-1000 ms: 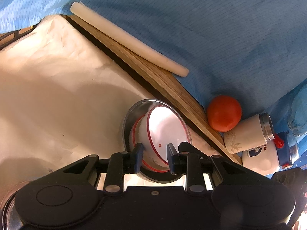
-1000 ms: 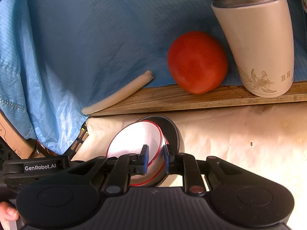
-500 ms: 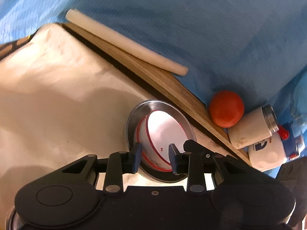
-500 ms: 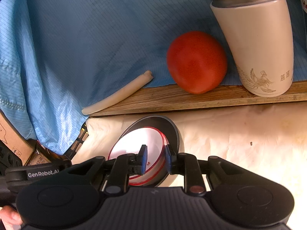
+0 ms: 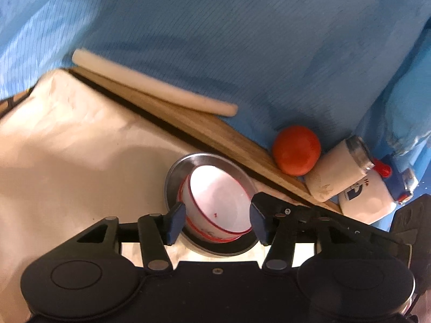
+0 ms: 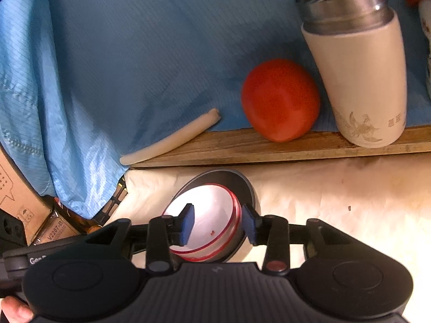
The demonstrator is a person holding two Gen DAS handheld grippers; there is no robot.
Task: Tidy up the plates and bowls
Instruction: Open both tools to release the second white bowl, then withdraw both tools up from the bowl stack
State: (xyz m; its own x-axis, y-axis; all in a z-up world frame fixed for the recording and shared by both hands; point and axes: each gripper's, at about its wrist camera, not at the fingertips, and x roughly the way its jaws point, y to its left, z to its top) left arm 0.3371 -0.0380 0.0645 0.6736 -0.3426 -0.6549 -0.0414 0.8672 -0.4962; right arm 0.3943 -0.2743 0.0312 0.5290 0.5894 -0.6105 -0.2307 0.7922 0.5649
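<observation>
The white bowl point(image 5: 219, 202) with a thin red rim line sits inside a shallow metal plate point(image 5: 172, 185), and a second red-rimmed edge just under it suggests it is nested in another bowl of the same kind, though how many are stacked cannot be told. The plate rests on the cream cloth point(image 5: 80, 145) covering the table, close to the wooden board point(image 5: 215, 134) along the cloth's far edge. The left gripper point(image 5: 218, 222) straddles the bowl's near rim with its blue pads point(image 5: 175, 222) standing clear on either side; its jaws have just been opening, and the bowl lies between them, released and not pressed. From the right wrist view the right gripper point(image 6: 218, 224) frames the same bowl point(image 6: 207, 215) in the plate point(image 6: 242, 185); its jaws too have just been opening, one pad point(image 6: 187, 223) over the bowl's hollow and the other just outside the rim, neither clamping it. On the board lie a pale stick-like roll point(image 6: 172, 141), a red tomato point(image 6: 280, 99) and, just beside it, an upright cream tumbler point(image 6: 361, 80) with a steel mouth. In the left wrist view a white container with a blue and red top point(image 5: 371, 199) stands against the tumbler point(image 5: 336, 172). Blue fabric point(image 6: 121, 40) hangs behind everything, cardboard boxes point(image 6: 16, 196) sit at the lower left, and a fingertip point(image 6: 13, 309) shows at the corner.
</observation>
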